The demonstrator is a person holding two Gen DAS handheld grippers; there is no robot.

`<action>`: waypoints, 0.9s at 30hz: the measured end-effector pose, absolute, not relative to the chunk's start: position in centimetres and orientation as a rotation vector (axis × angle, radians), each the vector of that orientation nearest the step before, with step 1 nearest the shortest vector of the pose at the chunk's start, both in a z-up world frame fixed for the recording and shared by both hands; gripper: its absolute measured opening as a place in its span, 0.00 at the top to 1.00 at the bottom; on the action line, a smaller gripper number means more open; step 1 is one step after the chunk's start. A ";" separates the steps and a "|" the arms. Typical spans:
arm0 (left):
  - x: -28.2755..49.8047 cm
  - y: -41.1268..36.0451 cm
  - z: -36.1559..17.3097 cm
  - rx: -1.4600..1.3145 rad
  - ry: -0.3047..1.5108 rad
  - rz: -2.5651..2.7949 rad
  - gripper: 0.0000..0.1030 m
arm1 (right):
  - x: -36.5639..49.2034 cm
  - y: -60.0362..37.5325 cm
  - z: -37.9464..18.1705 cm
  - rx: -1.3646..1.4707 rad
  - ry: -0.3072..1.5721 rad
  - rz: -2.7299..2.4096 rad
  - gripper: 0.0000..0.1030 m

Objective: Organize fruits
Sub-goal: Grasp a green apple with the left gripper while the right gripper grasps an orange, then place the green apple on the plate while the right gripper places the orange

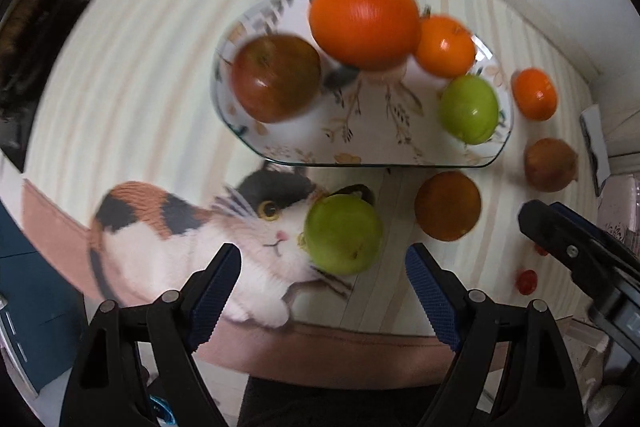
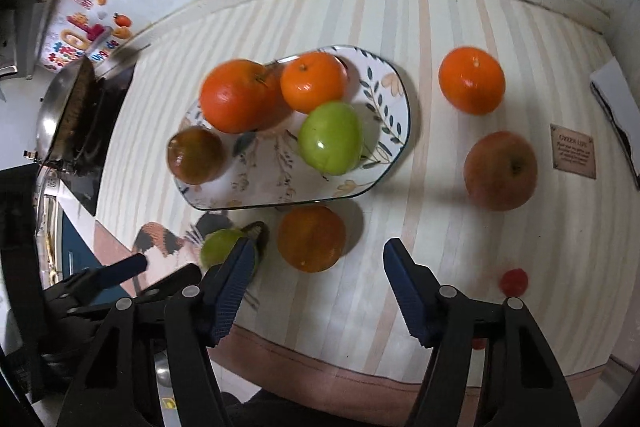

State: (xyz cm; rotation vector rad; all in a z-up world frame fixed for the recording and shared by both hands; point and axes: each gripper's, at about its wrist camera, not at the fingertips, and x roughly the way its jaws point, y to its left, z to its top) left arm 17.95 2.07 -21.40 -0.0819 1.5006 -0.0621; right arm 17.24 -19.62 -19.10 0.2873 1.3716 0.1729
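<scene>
A floral plate [image 1: 360, 147] [image 2: 392, 107] holds a large orange [image 1: 364, 23] [image 2: 236, 95], a small orange [image 1: 444, 47] [image 2: 312, 83], a green apple [image 1: 470, 109] [image 2: 330, 137] and a red apple [image 1: 276, 79] [image 2: 196, 155]. On the cloth lie a green apple [image 1: 342, 233] [image 2: 218, 245], a dull orange [image 1: 447, 205] [image 2: 311, 239], a bright orange [image 1: 535, 93] [image 2: 471, 79] and a reddish apple [image 1: 551, 165] [image 2: 500, 170]. My left gripper [image 1: 322, 277] is open, just short of the loose green apple. My right gripper [image 2: 320, 281] is open, just short of the dull orange.
The striped cloth has a cat picture [image 1: 192, 227] at its near edge. Small red fruits [image 1: 527, 281] [image 2: 514, 281] lie at the near right. A pan on a stove [image 2: 76, 119] stands at the left. A small label [image 2: 574, 151] and a device [image 2: 616, 115] lie at the right.
</scene>
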 end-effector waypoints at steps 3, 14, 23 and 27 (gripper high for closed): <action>18.8 1.2 -23.9 -0.062 1.552 -0.083 0.18 | 17.8 -19.9 -20.5 0.305 1.399 0.159 0.32; 16.7 2.6 -25.0 -0.051 1.556 -0.026 0.49 | 19.9 -18.1 -25.2 0.367 1.503 0.190 0.32; 15.5 4.3 -24.0 -0.092 1.533 0.004 0.49 | 20.0 -14.1 -27.9 0.286 1.530 0.243 0.42; 17.0 4.4 -21.4 -0.106 1.484 -0.034 0.49 | 19.5 -14.2 -26.8 0.310 1.513 0.262 0.43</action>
